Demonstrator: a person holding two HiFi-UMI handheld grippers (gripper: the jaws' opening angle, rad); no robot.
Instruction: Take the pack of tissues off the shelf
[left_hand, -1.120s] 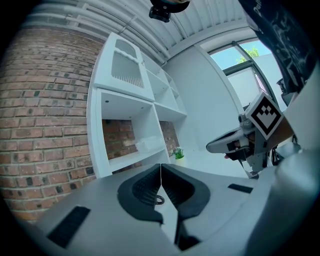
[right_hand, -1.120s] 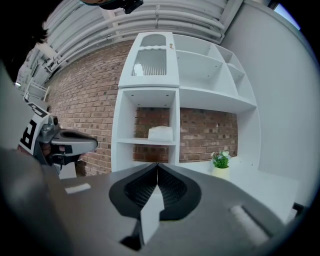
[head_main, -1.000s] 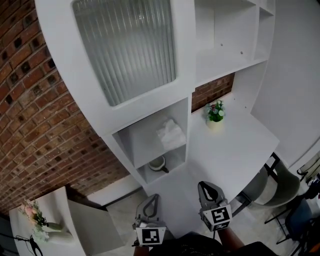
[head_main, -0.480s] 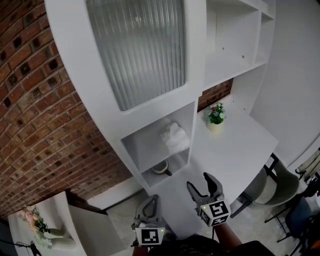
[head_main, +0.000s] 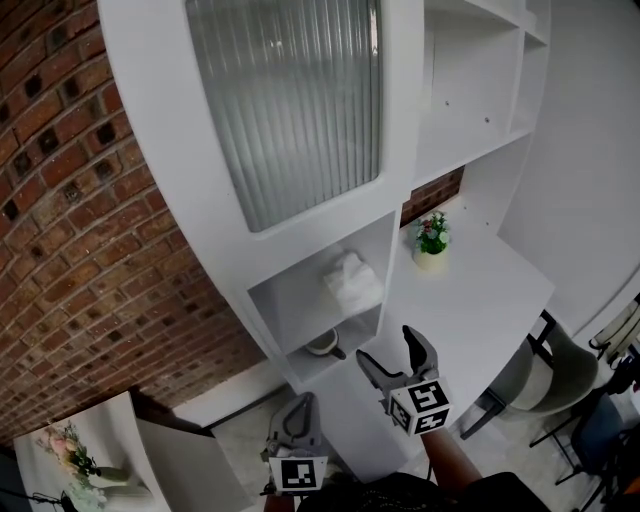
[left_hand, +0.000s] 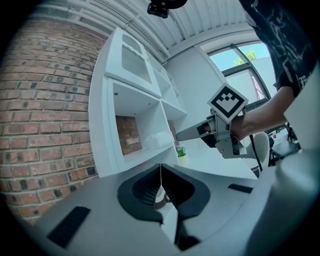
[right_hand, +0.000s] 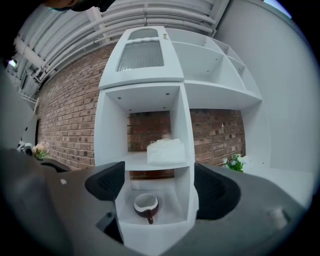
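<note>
**Desk:** How far along are you?

**Operator:** Only lined up. My right gripper (right_hand: 157, 187) has just been opening; its jaws are spread with nothing between them. My left gripper (left_hand: 161, 172) is pressed together and empty.

**Desk:** And the tissues?

**Operator:** Untouched. The pack of tissues (right_hand: 166, 150), soft, white and crumpled, sits at the right edge of the smooth white shelf (right_hand: 132, 162), above a glossy brown cup (right_hand: 145, 205). The reach, the pinch and the lift-out all remain, I'd say.

Left gripper (head_main: 303, 402) and right gripper (head_main: 386, 347) are grey, each with dark ribbed fingers (right_hand: 106, 181) and a white cube (head_main: 420, 407) bearing black square markers. The shirt (left_hand: 280, 45) is black, short-sleeved, pale-printed.
</note>
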